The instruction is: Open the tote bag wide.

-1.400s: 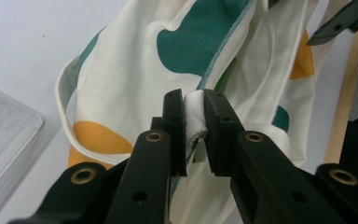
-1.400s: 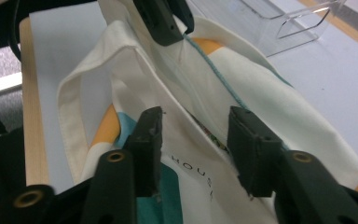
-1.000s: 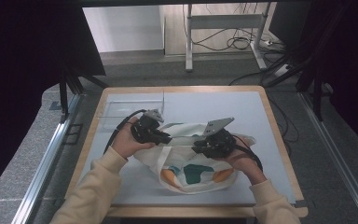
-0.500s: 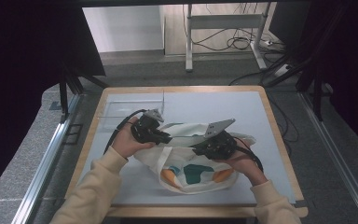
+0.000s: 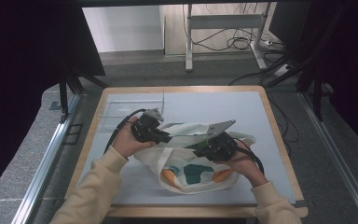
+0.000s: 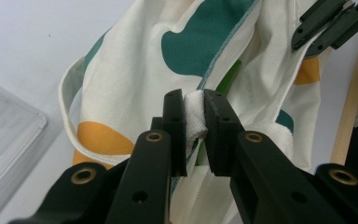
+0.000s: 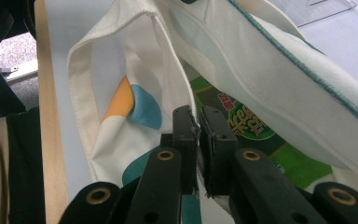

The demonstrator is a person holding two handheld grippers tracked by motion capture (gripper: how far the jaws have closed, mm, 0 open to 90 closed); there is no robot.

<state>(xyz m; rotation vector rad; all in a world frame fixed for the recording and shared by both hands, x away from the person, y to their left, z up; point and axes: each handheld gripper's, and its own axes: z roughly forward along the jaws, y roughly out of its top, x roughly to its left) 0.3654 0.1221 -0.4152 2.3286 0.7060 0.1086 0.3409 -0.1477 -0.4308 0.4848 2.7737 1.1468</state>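
Cloth bag on table, green packet inside. Left gripper jaws clamp bunched rim; right gripper jaws have just been closing, now pinching opposite rim. Pull rims apart evenly, hold tight, keep mouth wide.

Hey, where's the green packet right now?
In the right gripper view, the green packet lies inside the cloth bag, just beyond the right gripper.

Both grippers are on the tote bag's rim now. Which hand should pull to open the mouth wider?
Probably the right. The right gripper, jaws just closing, pinches the rim's thin edge beside the green packet inside the tote bag. The left gripper clamps a bunched fold, which suits it as the anchor.
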